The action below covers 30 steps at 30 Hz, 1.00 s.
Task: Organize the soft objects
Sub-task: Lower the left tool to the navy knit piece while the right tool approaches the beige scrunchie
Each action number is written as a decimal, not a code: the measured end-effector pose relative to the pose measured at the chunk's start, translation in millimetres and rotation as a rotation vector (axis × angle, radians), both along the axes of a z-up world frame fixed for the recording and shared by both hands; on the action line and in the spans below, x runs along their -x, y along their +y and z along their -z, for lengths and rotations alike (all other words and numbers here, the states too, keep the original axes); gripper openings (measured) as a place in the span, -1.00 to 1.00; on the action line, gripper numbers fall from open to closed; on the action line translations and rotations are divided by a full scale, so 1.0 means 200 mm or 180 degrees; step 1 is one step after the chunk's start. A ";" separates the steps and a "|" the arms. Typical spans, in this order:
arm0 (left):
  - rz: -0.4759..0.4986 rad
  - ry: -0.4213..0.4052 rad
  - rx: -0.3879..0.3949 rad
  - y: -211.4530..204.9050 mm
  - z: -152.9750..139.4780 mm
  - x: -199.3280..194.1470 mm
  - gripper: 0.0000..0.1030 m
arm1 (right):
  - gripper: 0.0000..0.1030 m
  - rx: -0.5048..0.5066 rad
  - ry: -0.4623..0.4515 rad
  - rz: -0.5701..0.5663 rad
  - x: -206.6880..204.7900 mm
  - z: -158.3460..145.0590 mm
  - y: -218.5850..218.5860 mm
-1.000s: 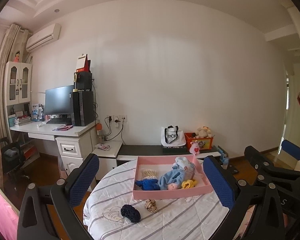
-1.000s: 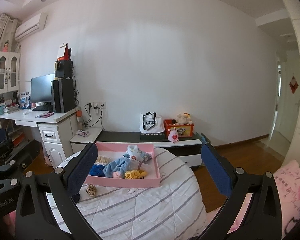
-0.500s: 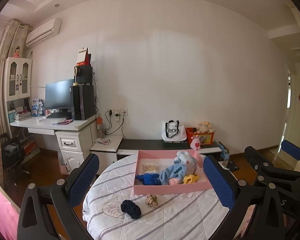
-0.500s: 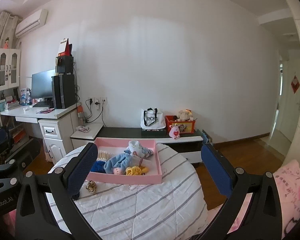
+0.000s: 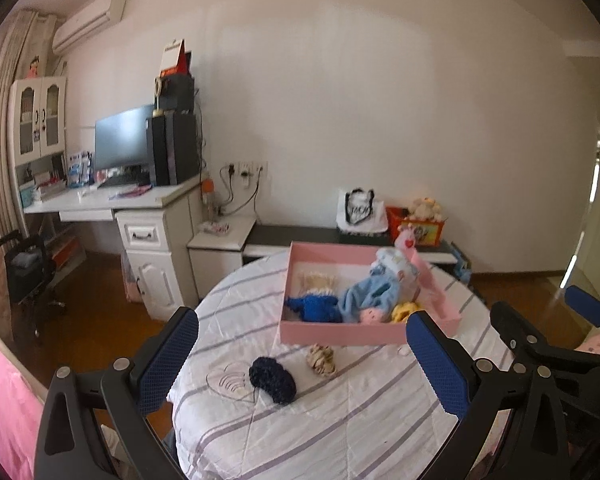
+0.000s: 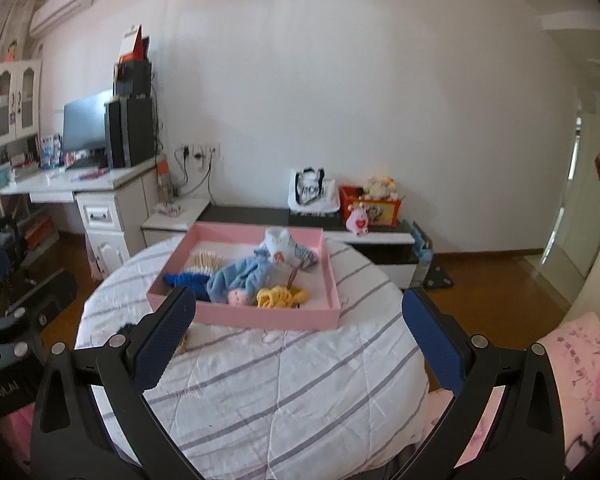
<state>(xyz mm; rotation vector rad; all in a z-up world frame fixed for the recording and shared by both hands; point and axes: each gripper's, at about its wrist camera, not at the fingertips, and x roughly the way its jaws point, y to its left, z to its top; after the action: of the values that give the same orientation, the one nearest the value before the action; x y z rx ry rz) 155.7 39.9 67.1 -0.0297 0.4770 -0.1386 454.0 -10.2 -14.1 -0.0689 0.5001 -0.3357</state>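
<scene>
A plain white wall (image 5: pixel 380 100) fills the back of the room, with an air conditioner (image 5: pixel 90 22) mounted high at the left. Beneath it, a white desk (image 5: pixel 112 200) carries a dark monitor (image 5: pixel 120 138) and a black computer tower (image 5: pixel 174 148), next to a glass-door cabinet (image 5: pixel 38 116). A low dark-topped TV bench (image 6: pixel 300 216) runs along the wall over brown wooden floor (image 6: pixel 500 280), and daylight glows through the doorway (image 6: pixel 576 184) at the right.

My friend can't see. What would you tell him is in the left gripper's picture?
A pink tray full of soft toys sits on a round table with a striped cloth. A dark blue scrunchie and a tan scrunchie lie in front of it, between the open left gripper fingers.
</scene>
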 end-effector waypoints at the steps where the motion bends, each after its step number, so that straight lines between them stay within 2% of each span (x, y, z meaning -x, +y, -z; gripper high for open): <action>1: -0.0006 0.0043 -0.0011 0.00 0.01 -0.02 1.00 | 1.00 -0.0004 0.0055 -0.0006 -0.02 0.03 0.00; 12: -0.0245 0.0617 0.0004 0.12 0.20 -0.26 1.00 | 1.00 -0.0036 0.0560 -0.0132 -0.22 0.27 0.07; 21: -0.0383 0.0964 0.0056 0.20 0.36 -0.47 1.00 | 1.00 -0.0078 0.1075 -0.0247 -0.43 0.53 0.13; 30: -0.0389 0.1304 0.0109 0.24 0.52 -0.66 1.00 | 1.00 -0.0142 0.1331 -0.0302 -0.56 0.68 0.14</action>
<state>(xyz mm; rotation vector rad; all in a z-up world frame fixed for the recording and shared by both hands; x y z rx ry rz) 287.1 88.3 -37.1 -0.1223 0.8798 -0.0192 566.5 17.6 -149.6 -0.1203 0.9150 -0.2161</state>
